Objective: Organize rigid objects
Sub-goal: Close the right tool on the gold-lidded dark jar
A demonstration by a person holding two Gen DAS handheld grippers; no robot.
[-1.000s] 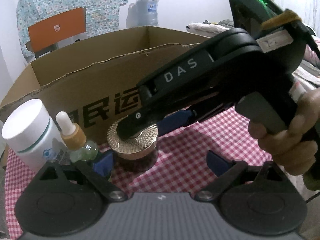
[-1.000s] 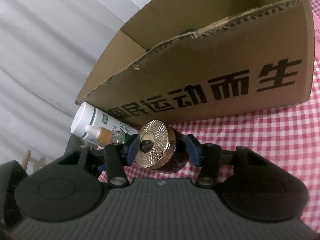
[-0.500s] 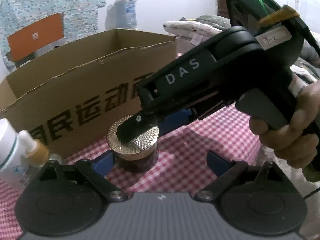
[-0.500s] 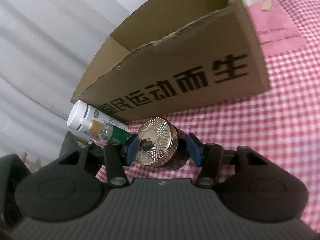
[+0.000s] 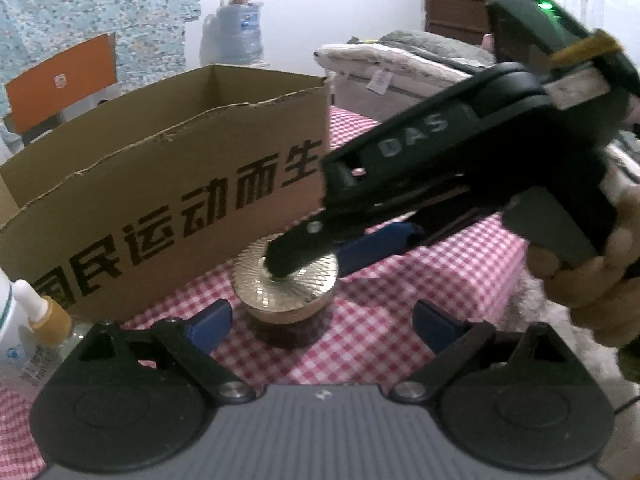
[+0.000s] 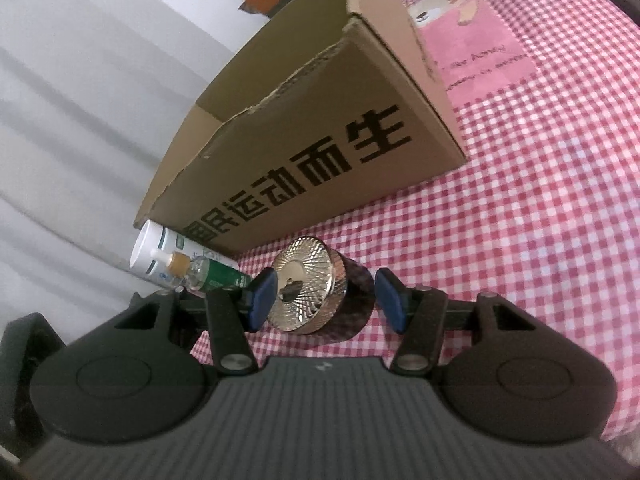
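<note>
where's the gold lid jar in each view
Left wrist: gold-lid jar sits low centre on the checked cloth, the right gripper's tip over its lid.
Right wrist: same jar low centre, between the blue pads.
Shared landmark: the cardboard box with black lettering, behind the jar.

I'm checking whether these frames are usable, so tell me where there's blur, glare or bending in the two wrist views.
Left wrist view: the right tongs over the gold-lidded jar are motion-blurred; the cardboard box bows from the fisheye. Right wrist view: sharper; the jar lid carries bright glare, and the checkered cloth curves.
</note>
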